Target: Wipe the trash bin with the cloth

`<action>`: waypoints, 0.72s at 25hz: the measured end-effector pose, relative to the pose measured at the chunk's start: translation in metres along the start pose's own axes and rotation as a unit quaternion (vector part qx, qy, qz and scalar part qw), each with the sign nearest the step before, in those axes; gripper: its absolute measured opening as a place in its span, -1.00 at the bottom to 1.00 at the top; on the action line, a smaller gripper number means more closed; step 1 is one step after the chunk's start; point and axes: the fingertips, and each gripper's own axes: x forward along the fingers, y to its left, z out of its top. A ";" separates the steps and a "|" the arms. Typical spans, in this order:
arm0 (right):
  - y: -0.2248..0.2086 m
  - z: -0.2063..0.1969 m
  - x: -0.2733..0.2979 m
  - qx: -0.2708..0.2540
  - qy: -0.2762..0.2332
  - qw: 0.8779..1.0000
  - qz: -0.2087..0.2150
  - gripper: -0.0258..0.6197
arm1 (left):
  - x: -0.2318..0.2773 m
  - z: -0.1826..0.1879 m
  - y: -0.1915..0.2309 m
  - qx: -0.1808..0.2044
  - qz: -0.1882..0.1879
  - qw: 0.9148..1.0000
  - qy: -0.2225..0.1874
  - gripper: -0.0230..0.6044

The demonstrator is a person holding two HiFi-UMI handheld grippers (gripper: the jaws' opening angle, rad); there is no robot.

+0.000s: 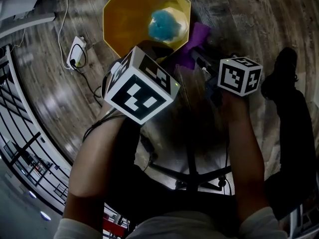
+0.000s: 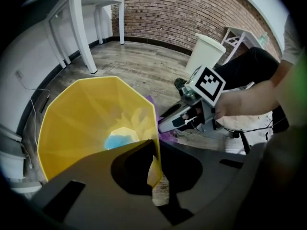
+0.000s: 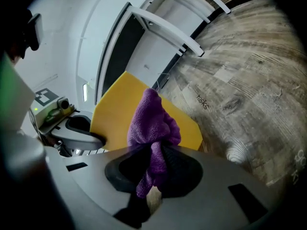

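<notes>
head view steeply down; gripper views close, seemingly from opposite sides of shared bin (image 1: 128,20)

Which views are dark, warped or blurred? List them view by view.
Head view: lower half underexposed, only the yellow trash bin well lit, floor bowed. Left gripper view: fisheye bends the brick wall, black corners. Right gripper view: same fisheye; floor planks smear at right, purple cloth is sharp.

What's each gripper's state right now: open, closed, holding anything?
Left gripper: closed on the rim of the yellow trash bin.
Right gripper: closed on the purple cloth.
</notes>
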 end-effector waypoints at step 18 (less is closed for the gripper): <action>-0.122 -0.073 0.080 -0.031 0.168 0.973 -0.153 -0.70 | 0.004 -0.009 -0.005 0.012 0.001 1.000 0.003 -0.86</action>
